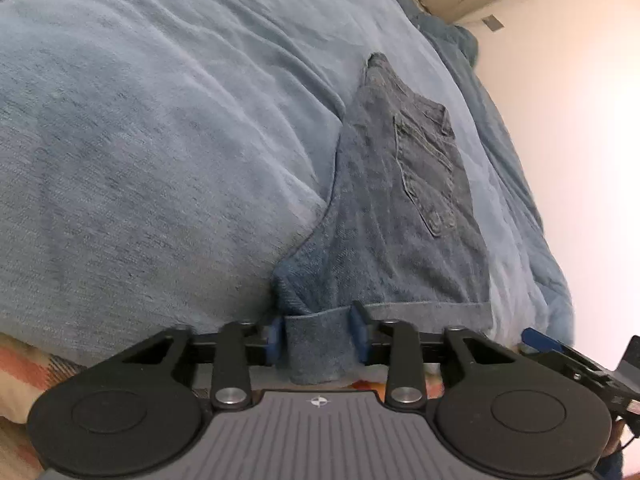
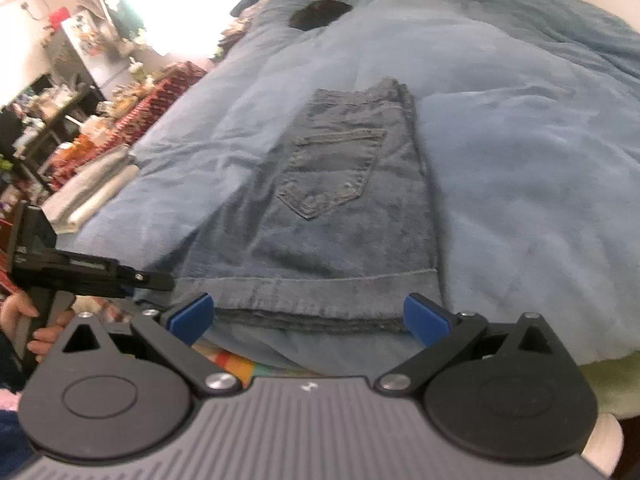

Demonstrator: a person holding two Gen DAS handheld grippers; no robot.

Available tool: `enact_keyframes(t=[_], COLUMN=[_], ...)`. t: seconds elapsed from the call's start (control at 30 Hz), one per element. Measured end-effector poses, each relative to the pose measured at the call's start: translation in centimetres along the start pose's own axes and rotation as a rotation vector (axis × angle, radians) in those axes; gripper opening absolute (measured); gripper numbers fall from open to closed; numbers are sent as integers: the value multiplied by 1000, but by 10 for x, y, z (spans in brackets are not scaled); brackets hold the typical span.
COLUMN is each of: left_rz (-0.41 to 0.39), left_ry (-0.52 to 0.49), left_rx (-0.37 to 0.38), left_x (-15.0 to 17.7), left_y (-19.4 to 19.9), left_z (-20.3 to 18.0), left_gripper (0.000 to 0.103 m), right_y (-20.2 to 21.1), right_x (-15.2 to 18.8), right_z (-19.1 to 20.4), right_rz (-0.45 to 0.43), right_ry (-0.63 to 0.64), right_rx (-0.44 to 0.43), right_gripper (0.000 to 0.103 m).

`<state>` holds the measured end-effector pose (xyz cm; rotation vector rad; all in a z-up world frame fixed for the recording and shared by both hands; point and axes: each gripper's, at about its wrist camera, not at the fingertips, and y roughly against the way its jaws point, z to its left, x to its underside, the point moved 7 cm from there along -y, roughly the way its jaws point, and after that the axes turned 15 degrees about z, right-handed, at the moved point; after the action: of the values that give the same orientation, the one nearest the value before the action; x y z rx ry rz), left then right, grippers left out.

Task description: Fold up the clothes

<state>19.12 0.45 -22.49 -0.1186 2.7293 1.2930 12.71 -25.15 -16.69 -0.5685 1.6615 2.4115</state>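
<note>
Folded blue denim shorts [image 1: 400,208] lie flat on a light blue blanket [image 1: 160,120], back pocket up. My left gripper [image 1: 318,336] is shut on a bunched bit of the shorts' near hem, and its blue pads [image 1: 276,340] press the cloth from both sides. In the right wrist view the shorts [image 2: 340,200] stretch away from me. My right gripper [image 2: 308,318] stands wide open at the near hem, its blue pads [image 2: 424,316] apart at either end of that edge. The left gripper's black body [image 2: 92,272] reaches in from the left, held by a hand [image 2: 20,312].
A folded pale cloth [image 2: 92,192] lies at the bed's left edge. A black item [image 2: 320,12] sits far up the blanket [image 2: 520,140]. Cluttered shelves [image 2: 60,100] stand beyond the bed on the left. A white wall [image 1: 560,120] runs along the other side.
</note>
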Motion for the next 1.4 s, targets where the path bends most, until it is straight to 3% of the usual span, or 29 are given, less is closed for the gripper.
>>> enact_keyframes(t=[0.3, 0.5, 0.67, 0.77, 0.83, 0.97, 1.07, 1.17, 1.3, 1.4], left_rz=[-142, -97, -35, -10, -9, -13, -13, -10, 20, 6], left_ry=[-356, -598, -743, -749, -745, -758, -771, -779, -781, -795], left_rx=[-202, -258, -284, -271, -259, -245, -233, -225, -178, -107], left_x=[16, 17, 24, 27, 26, 27, 29, 30, 31, 32], left_y=[25, -7, -44, -56, -57, -59, -60, -63, -58, -37], left_z=[-81, -139, -165, -165, -164, -164, -164, -165, -166, -167], left_gripper=[13, 13, 13, 13, 13, 13, 14, 15, 15, 30], right_y=[1, 6, 2, -7, -18, -50, -71, -89, -102, -100], right_x=[-4, -7, -21, -36, -43, -50, -57, -62, -64, -60], right_z=[-15, -17, -7, 1, 7, 15, 15, 20, 23, 8], right_rz=[-36, -54, -51, -37, -13, 75, 101, 118, 119, 101], right_ry=[-87, -94, -78, -63, -43, -63, -110, -113, -97, -138], right_rx=[-14, -56, -179, -204, -199, -223, -254, -266, -201, -179], right_gripper=[102, 102, 101, 87, 83, 67, 62, 22, 16, 16])
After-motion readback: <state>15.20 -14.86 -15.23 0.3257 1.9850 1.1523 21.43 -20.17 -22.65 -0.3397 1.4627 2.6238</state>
